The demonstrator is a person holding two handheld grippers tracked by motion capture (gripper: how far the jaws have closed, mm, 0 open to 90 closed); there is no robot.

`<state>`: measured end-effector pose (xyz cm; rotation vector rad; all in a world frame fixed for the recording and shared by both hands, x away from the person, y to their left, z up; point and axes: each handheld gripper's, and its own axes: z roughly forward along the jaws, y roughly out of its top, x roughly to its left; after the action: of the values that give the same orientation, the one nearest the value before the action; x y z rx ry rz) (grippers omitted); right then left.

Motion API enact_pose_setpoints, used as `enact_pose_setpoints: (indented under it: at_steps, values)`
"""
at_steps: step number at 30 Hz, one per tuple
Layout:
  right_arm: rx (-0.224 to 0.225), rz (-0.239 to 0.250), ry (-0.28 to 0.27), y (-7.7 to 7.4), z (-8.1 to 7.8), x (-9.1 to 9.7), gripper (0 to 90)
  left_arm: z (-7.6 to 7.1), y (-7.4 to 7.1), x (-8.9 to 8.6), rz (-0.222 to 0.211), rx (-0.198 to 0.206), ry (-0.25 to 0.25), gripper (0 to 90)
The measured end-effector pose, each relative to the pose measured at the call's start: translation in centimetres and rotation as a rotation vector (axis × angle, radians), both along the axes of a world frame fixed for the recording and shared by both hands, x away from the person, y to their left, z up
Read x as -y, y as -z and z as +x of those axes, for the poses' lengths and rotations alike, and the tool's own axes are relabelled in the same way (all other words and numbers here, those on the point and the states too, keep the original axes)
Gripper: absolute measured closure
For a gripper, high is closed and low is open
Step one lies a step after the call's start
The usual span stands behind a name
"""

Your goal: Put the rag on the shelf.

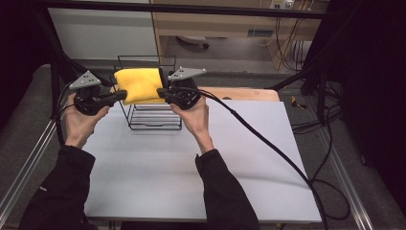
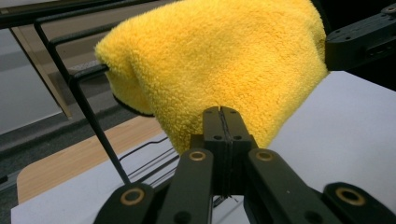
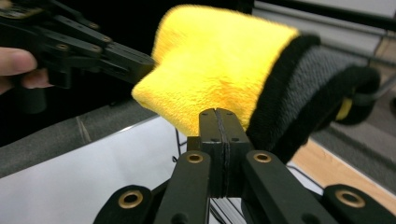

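Observation:
A fluffy yellow cloth (image 1: 140,85) hangs over the top of a black wire rack (image 1: 155,125) at the back of the table. My left gripper (image 1: 123,96) is at its lower left corner and my right gripper (image 1: 162,92) at its lower right, facing each other. In the left gripper view the jaws (image 2: 222,112) are pressed together where the cloth (image 2: 219,60) tapers down to them. The right gripper (image 3: 216,113) is shut the same way on the cloth's (image 3: 210,65) edge, beside a grey, black-trimmed fold (image 3: 317,88). The left gripper (image 3: 126,60) shows beyond.
The rack stands on a white tabletop (image 1: 191,182), with a wooden board (image 1: 249,93) behind it. A thick black cable (image 1: 268,143) trails from the right gripper across the table's right side. Dark frame bars (image 1: 55,86) rise at the left.

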<state>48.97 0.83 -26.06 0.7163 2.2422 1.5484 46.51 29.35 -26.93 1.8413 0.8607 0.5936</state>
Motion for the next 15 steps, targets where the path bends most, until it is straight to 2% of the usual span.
enact_pose_setpoints:
  at_steps: [7, 10, 15]
  values:
    - [-0.027, -0.014, 0.048, 1.5, 1.3, -0.6, 90.0, 0.8, 1.1, 0.1, -0.022, -0.008, -0.031, 90.0]
    - [-0.021, -0.012, 0.044, 1.6, 1.3, -0.7, 89.2, 0.8, 1.2, 0.0, -0.029, 0.0, -0.034, 89.9]
    - [-0.002, 0.008, 0.014, 1.3, 0.4, -0.2, 79.4, 0.0, 0.9, -0.4, -0.044, 0.017, -0.024, 89.3]
